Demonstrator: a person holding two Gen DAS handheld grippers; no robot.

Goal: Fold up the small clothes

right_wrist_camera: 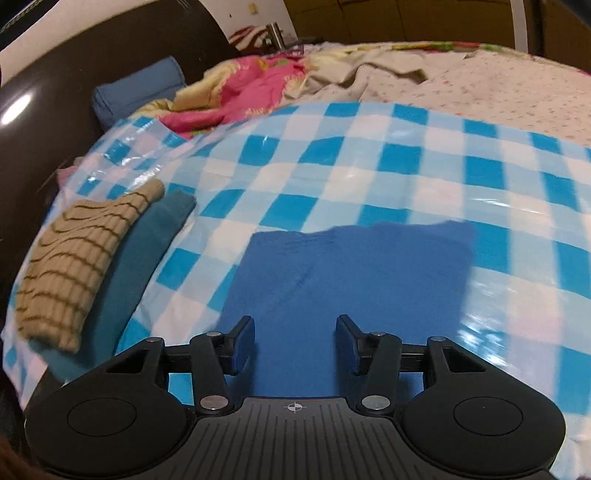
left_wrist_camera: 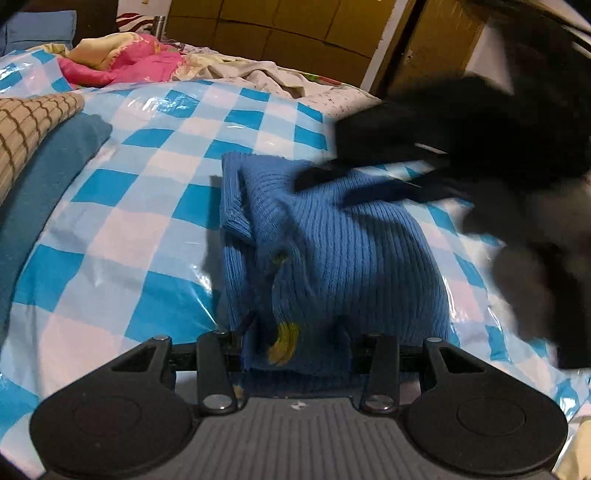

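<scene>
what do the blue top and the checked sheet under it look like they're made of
Blue top: looks like a soft rib knit, wool or acrylic; fine parallel ribs run down it and the finish is matte. Checked sheet: looks like thin plastic film, not cloth; it is glossy, with white glare streaks and sharp crinkles.

A bed with a dark headboard stands before brown wooden cupboards under warm light
</scene>
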